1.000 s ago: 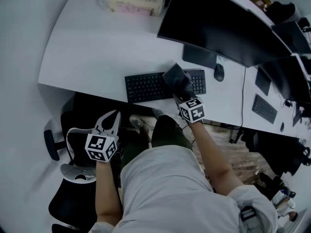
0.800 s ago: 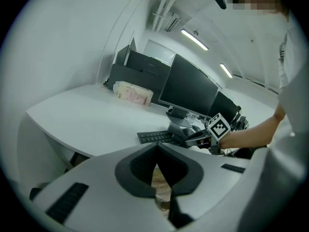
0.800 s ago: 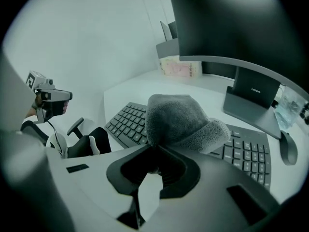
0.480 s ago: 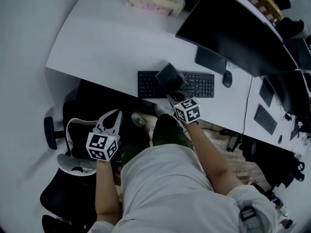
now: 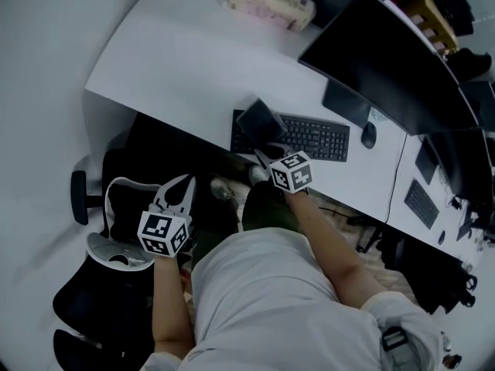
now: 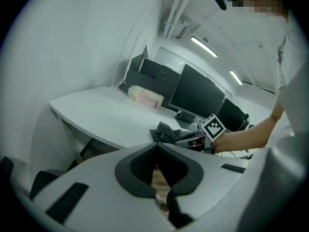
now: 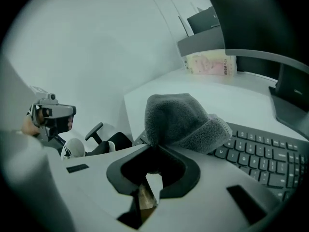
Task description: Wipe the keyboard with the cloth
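Looking nearest first, my left gripper point(image 5: 179, 192) has stayed low at 8 o'clock, above the black office chair point(image 5: 93, 315), its jaws pressed together on nothing. My right gripper point(image 5: 263, 147) is clamped on the grey cloth point(image 5: 261, 120). A second ago the cloth was right of the middle keys. It now lies over the left end of the black keyboard point(image 5: 313, 137). At the keyboard's 3 o'clock a mouse point(image 5: 369, 135) sits below the dark monitor point(image 5: 379, 60). Farthest, at 12 o'clock on the white desk point(image 5: 178, 60), lies a pink-and-white pack point(image 5: 271, 2).
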Motion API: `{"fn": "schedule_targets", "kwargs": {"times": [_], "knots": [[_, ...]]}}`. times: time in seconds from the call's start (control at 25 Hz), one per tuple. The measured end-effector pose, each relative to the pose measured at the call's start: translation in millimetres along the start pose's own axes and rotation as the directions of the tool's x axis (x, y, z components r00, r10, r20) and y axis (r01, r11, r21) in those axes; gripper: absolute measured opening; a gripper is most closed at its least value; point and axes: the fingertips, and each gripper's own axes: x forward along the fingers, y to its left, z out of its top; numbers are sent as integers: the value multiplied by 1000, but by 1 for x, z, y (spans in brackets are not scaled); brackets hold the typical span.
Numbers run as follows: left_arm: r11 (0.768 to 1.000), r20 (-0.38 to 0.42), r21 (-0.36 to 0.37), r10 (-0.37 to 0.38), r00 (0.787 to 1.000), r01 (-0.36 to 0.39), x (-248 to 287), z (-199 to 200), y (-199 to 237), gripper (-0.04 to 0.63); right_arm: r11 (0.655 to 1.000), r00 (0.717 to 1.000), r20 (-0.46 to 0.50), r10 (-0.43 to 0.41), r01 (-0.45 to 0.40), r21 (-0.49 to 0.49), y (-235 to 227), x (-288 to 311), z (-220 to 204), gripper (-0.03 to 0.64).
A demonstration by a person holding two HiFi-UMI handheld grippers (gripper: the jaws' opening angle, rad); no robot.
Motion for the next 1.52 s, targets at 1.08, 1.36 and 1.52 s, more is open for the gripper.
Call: {"fn": "schedule_targets", "kwargs": {"times": [1.08, 1.36, 1.52], "knots": [[1000, 6, -1, 5, 1000, -5, -2, -5, -10, 3, 960, 957, -127, 262, -271, -64, 64, 25, -11, 46], [1000, -3, 8, 6, 1000, -6, 18, 8, -29, 3, 952, 944, -163, 287, -300, -59, 48, 10, -24, 46], [1000, -13, 12, 1, 1000, -1, 33, 14, -41, 2, 951, 940, -176, 293, -305, -45, 34, -1, -32, 46]]}}
